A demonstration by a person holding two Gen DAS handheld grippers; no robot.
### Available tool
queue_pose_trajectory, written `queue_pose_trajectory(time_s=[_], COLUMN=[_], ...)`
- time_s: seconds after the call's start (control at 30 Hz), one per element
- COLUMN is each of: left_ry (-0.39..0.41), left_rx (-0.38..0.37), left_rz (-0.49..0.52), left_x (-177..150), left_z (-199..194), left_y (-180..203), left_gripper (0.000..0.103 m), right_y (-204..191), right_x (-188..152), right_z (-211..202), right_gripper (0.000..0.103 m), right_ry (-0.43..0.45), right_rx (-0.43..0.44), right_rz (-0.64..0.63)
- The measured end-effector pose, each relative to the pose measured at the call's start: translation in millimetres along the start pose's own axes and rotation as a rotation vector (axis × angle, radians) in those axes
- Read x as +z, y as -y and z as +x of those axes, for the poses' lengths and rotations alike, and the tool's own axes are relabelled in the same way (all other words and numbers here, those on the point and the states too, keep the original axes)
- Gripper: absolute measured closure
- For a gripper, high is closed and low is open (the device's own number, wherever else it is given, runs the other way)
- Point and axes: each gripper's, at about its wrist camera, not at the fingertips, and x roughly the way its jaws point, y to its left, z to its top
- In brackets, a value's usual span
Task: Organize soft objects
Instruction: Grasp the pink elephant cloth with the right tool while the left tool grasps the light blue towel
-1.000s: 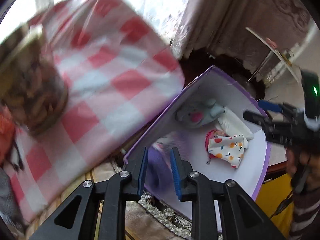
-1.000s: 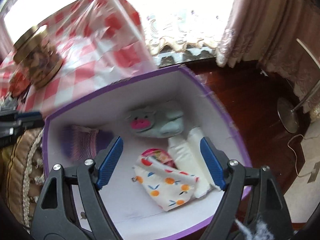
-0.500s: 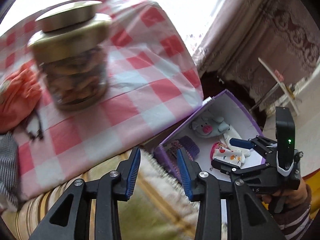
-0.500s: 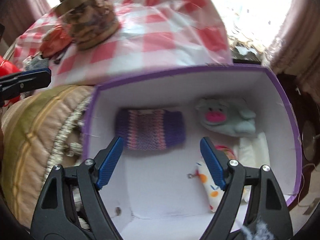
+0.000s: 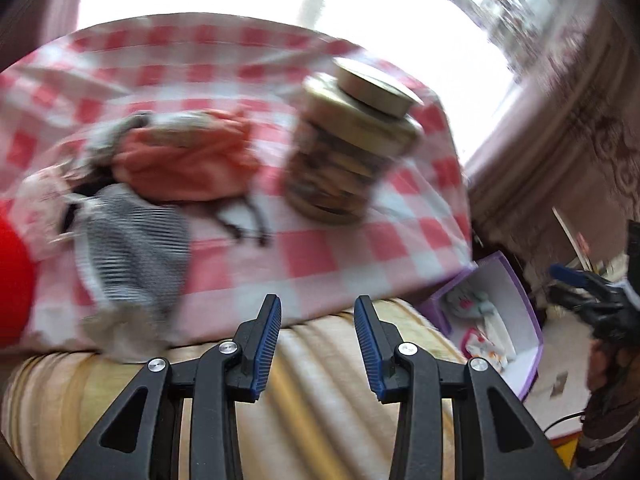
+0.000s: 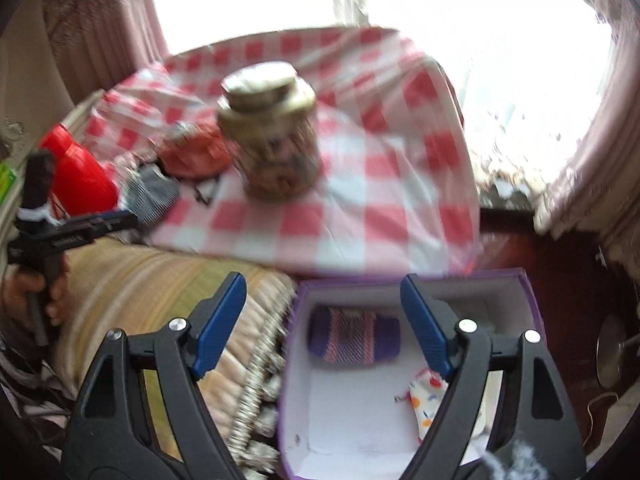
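Hovering over the striped cushion (image 5: 328, 392), the left gripper (image 5: 318, 346) points toward the checked tablecloth (image 5: 304, 252), its jaws partly apart with nothing between them. And there is the loose pile: an orange cloth (image 5: 188, 164) beside a black-and-white striped cloth (image 5: 136, 248), both lying on the tablecloth, not yet in the box. A tall jar (image 5: 352, 148) with a metal lid stands just beside the orange one, and that is the worry. If the left gripper goes for the orange cloth from the jar's side, a finger could knock the jar, which looks top-heavy on a soft, wrinkled cover. The dark cords (image 5: 244, 224) trailing from the orange cloth toward the jar could also drag against it on the lift.

Over on the right, the right gripper (image 6: 324, 326) hangs above the near edge of the purple box (image 6: 532, 300), jaws wide and empty. Inside the box lie a purple knitted roll (image 6: 352, 340) and a white pouch with fruit print (image 6: 424, 404). Everything is blurred, so a rushed grab could well close on tablecloth instead of cloth and pull the whole cover, jar and all. A red object (image 6: 80, 176) sits at the far left of the table, too blurred to identify.
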Motion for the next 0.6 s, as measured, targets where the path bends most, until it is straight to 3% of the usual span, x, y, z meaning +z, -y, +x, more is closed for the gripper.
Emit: queue_pose_trajectory(time_s=[0.2,0.33,0.5,0.6], left_ry=[0.079,0.131,0.178,0.166], left_rx=[0.062,0.096,0.14,0.172], left_rz=[-0.118,-0.142,-0.163,-0.186], left_x=[4,19,63,90], left_z=[-32,-46,-46,-35], left_y=[-64,-89,-113,-127], left_gripper=[0.063,0.063,0.06,0.06], right_y=[-48,-88,-134,-158], right_x=[38,54,71,80], right_z=[4,13,41,59], right_gripper=[0.021,0.021,0.021,0.021], right_ry=[0.022,0.025,0.007,-0.001], right_rx=[0.055,0.1,0.14,0.162], right_rz=[-0.103,-0.197,-0.29,-0.335])
